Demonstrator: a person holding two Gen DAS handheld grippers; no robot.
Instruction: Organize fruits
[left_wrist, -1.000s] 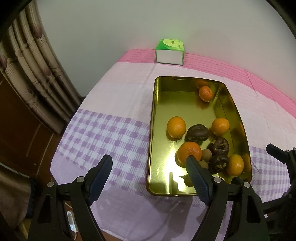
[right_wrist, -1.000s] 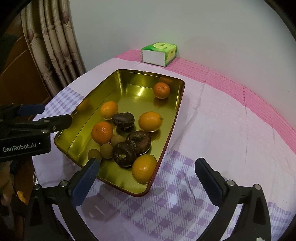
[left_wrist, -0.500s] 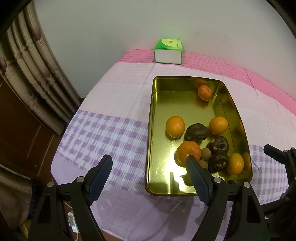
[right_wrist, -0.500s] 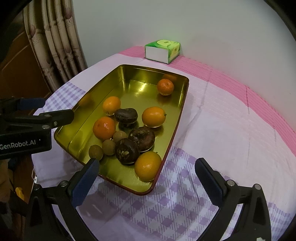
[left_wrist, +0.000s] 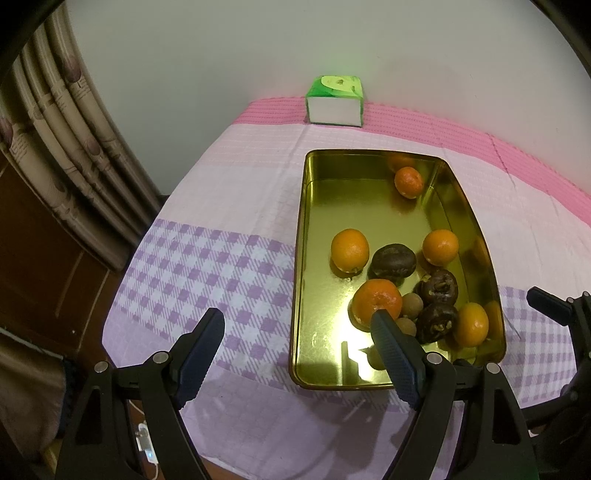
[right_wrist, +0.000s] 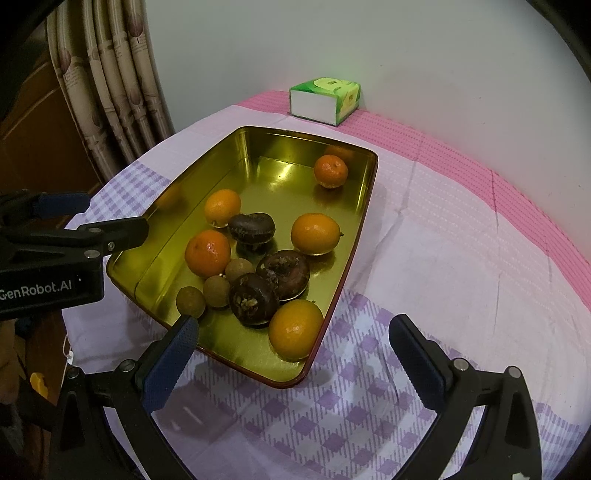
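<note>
Gold tray (right_wrist: 354, 236) on the cloth-covered bench (right_wrist: 461, 258) held five oranges (right_wrist: 314, 234), three dark fruits (right_wrist: 282, 273) and three small brown fruits (right_wrist: 216, 291), clustered toward its near end. Left claw (left_wrist: 295, 325) and right claw (right_wrist: 295, 334) both stood apart, empty, above the tray's near edge. A green tissue box (right_wrist: 325, 99) sat by the wall.

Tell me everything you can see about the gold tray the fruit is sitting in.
The gold tray is a shallow rectangular tin with rounded corners, shiny reflective inside, with a dark reddish outer rim. It lies flat on the pink and purple checked cloth. It holds five orange citrus fruits, three dark brown wrinkled fruits and three small tan round ones, mostly clustered at its near end; the far left part is bare. Neither gripper touches it.
</note>
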